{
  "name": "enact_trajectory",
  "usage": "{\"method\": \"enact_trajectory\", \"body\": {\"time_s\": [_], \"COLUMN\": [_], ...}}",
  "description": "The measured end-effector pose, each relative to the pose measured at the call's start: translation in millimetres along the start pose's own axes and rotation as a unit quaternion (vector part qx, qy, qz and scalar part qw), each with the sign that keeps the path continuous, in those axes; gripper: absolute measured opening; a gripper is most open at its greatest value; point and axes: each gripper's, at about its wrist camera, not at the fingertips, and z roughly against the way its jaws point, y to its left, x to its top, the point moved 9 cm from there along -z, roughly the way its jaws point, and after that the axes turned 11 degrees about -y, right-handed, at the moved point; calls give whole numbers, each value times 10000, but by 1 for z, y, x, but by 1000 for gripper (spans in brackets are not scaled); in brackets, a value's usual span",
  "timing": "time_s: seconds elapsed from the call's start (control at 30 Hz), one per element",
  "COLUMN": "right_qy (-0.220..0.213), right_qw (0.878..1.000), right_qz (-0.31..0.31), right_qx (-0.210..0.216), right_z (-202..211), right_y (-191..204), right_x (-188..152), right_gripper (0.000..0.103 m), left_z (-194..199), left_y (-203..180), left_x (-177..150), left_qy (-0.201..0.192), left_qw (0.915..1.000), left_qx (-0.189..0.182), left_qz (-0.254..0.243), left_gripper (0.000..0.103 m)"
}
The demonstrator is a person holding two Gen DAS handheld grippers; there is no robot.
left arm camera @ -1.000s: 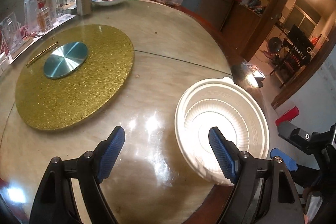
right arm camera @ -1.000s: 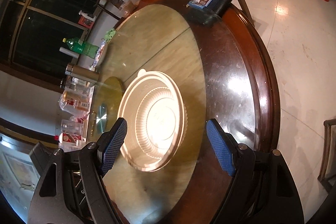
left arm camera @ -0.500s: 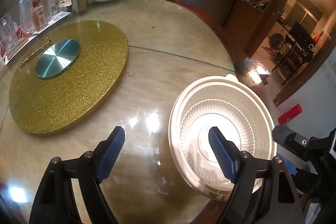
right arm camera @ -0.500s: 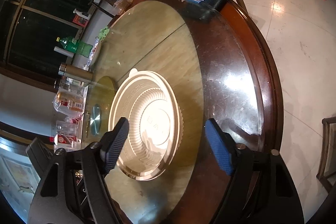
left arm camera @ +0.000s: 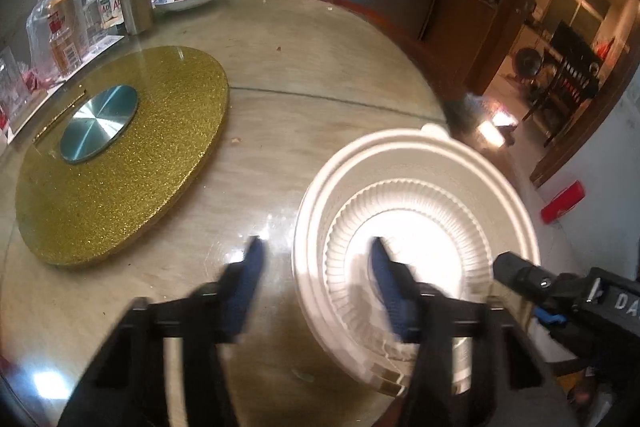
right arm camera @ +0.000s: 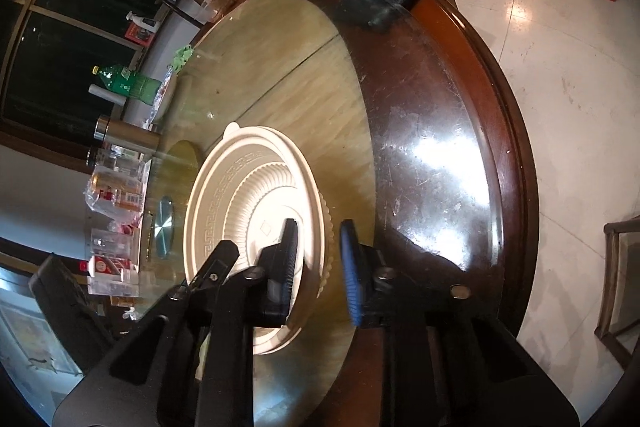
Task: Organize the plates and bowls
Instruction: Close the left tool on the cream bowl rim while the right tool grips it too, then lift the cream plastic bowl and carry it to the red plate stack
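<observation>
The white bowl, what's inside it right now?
No food or dish shows inside the bowl, only its ribbed wall and bright floor. One finger of each gripper, left and right, reaches in over the rim; they cover part of the near floor.

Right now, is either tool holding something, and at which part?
Both tools straddle the rim of the white bowl: the right tool at its right edge, the left tool at its left edge. A firm pinch cannot be confirmed.
</observation>
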Motion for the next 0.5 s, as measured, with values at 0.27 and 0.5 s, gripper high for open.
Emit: {"method": "enact_trajectory", "body": {"time_s": [0.27, 0.5], "right_qy": [-7, -5], "right_qw": [9999, 9996], "right_qz": [151, 273], "right_qx": [18, 37], "right_z": [1, 2], "right_y": [6, 14], "right_x": [-7, -15], "right_gripper": [12, 12], "left_z": [1, 6], "left_y": [4, 11], "left_x": [-5, -7], "left_qy": [-10, -15], "left_qw": [9997, 9995], "left_qx": [87, 109], "left_qz": [-240, -286], "left_gripper": [15, 14]}}
